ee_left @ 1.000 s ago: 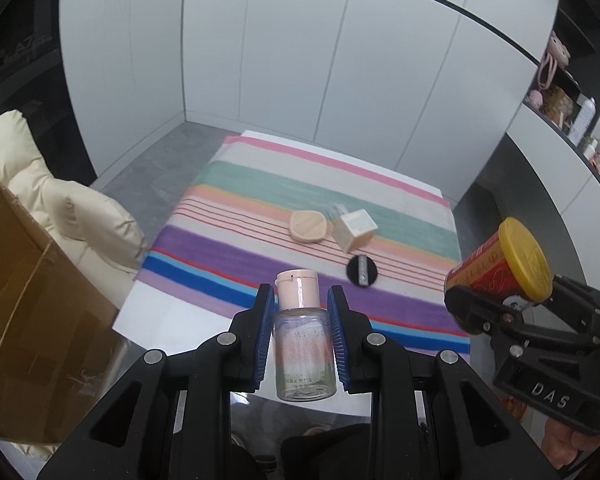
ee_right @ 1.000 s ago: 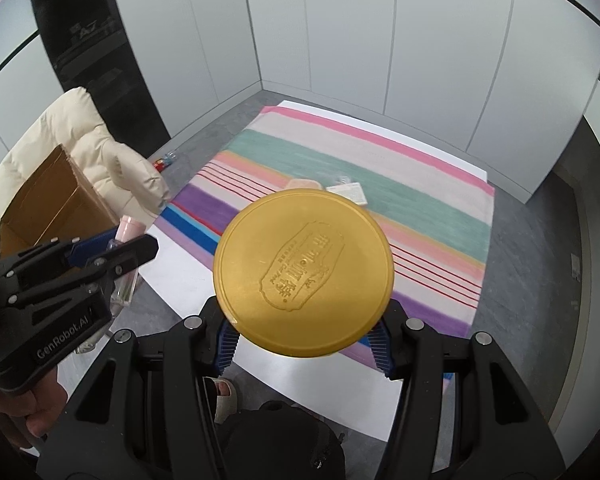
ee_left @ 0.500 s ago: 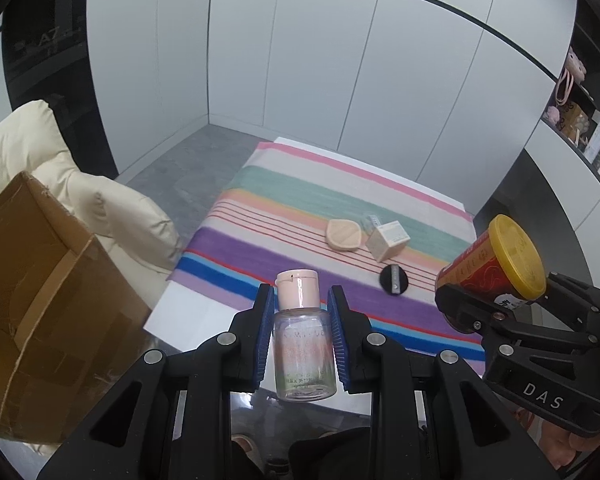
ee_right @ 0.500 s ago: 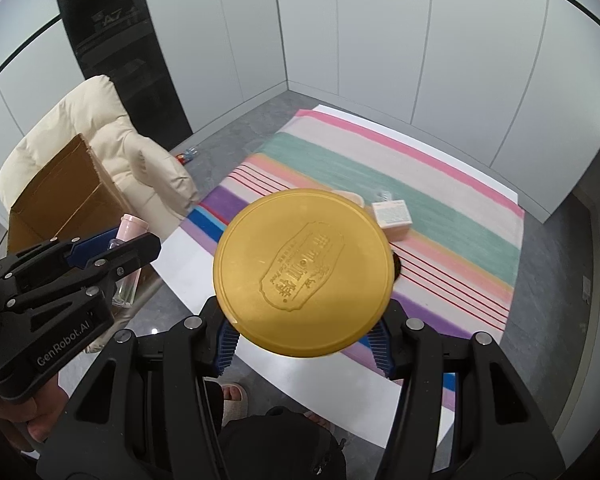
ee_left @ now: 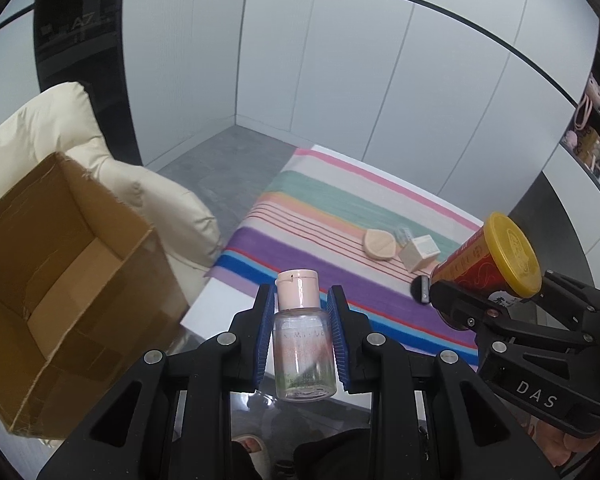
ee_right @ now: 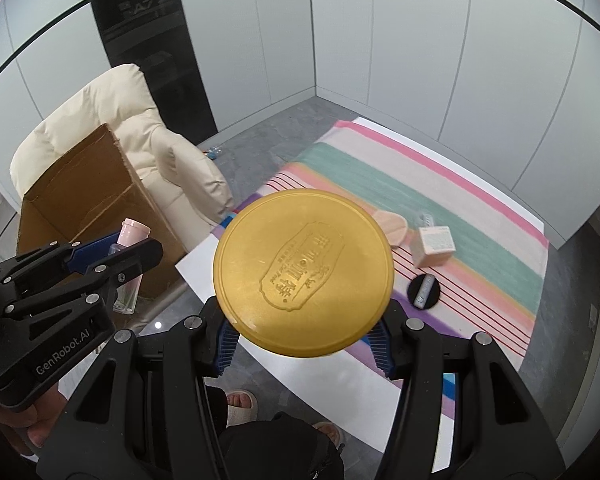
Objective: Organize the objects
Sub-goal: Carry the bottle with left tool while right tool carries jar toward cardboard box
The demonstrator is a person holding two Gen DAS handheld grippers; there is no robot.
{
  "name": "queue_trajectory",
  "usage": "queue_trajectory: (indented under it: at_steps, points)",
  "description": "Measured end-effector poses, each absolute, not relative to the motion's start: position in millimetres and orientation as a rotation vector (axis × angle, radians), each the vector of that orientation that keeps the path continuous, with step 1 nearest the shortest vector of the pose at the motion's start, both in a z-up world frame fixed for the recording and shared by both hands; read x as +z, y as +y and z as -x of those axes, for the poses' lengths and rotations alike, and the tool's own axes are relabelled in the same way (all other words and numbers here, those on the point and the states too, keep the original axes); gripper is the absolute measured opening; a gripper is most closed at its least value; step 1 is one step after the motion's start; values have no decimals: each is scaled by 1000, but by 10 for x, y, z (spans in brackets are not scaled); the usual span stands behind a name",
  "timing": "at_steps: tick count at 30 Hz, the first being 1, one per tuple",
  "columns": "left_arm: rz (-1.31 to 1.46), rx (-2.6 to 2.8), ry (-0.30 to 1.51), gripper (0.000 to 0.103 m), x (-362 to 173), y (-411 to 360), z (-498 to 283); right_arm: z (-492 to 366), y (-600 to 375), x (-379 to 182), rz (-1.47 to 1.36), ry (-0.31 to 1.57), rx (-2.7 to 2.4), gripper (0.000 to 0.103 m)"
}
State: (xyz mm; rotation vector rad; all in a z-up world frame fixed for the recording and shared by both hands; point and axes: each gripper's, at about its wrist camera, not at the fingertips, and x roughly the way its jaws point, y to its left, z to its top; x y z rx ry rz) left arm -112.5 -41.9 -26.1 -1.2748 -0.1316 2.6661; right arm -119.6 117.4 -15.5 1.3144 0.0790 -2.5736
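Left gripper [ee_left: 300, 332] clamped clear pink-capped bottle [ee_left: 303, 344], upright; right gripper [ee_right: 304, 344] pinched red can with yellow lid [ee_right: 304, 276]; open cardboard box [ee_left: 60, 280] at 9 o'clock.

Both wrist cameras looked down from above, fairly high, along their fingers; they shared the striped cloth [ee_left: 340, 240] [ee_right: 480, 216] and, perhaps partly, the cardboard box [ee_left: 60, 272] [ee_right: 92, 196].

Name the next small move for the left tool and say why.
Probably swing the left tool left, over the open box. It is shut on the bottle, and the box sits open-topped to its left. The right tool holds the can, so it can follow.
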Motion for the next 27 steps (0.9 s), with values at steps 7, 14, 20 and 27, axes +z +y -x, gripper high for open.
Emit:
queue_trajectory:
  at_steps: [7,14,20,27]
  points:
    - [1281,2707,-165,28,-245,-703,1082,1233,886,-143,-1286,116,-2538,56]
    - [1298,2754,-207,28,-245,-1007,1030,1251,569,-129,-1257,152,-2496,56]
    - [1303,2801,-235,28,-228,-1262,969,1255,317,-114,-1231,176,-2463,56]
    - [1313,2849,-271,28,-228,-1535,905,1259,-24,-98,-1203,206,-2418,56]
